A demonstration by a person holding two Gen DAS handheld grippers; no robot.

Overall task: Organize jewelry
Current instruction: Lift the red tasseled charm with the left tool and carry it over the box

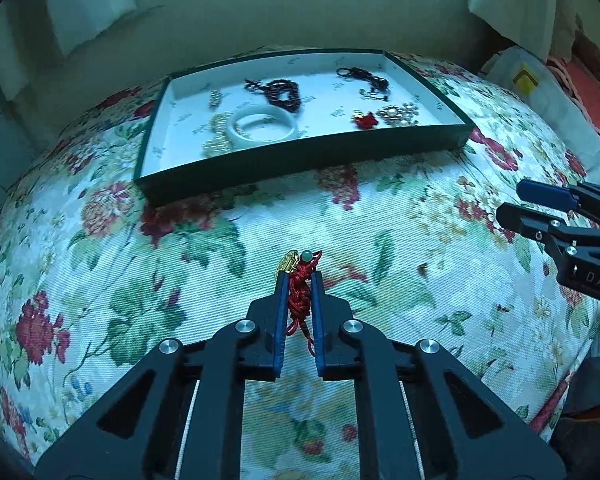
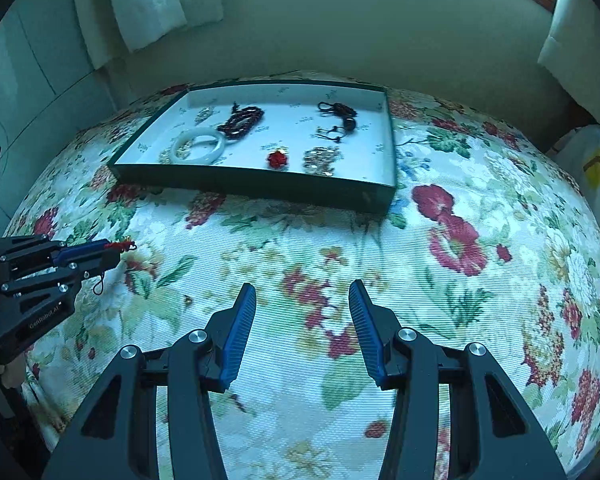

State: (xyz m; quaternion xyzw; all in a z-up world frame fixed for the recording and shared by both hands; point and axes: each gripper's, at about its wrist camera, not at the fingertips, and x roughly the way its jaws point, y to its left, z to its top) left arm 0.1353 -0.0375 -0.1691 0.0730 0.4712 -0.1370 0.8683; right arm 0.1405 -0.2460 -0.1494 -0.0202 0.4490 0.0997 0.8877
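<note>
My left gripper is shut on a red cord bracelet with a gold charm and a green bead at its tip, held just above the floral cloth. From the right wrist view the same gripper shows at the left edge, with the red cord poking out and a strand dangling below. My right gripper stands open over the cloth with nothing between its blue pads; it appears at the right edge of the left view. A dark green tray lies beyond, holding several jewelry pieces, among them a white bangle.
The tray also holds dark bead strings, a red flower piece and a pearl brooch. The floral cloth covers the whole round surface. A white bag with a yellow mark sits off the far right edge.
</note>
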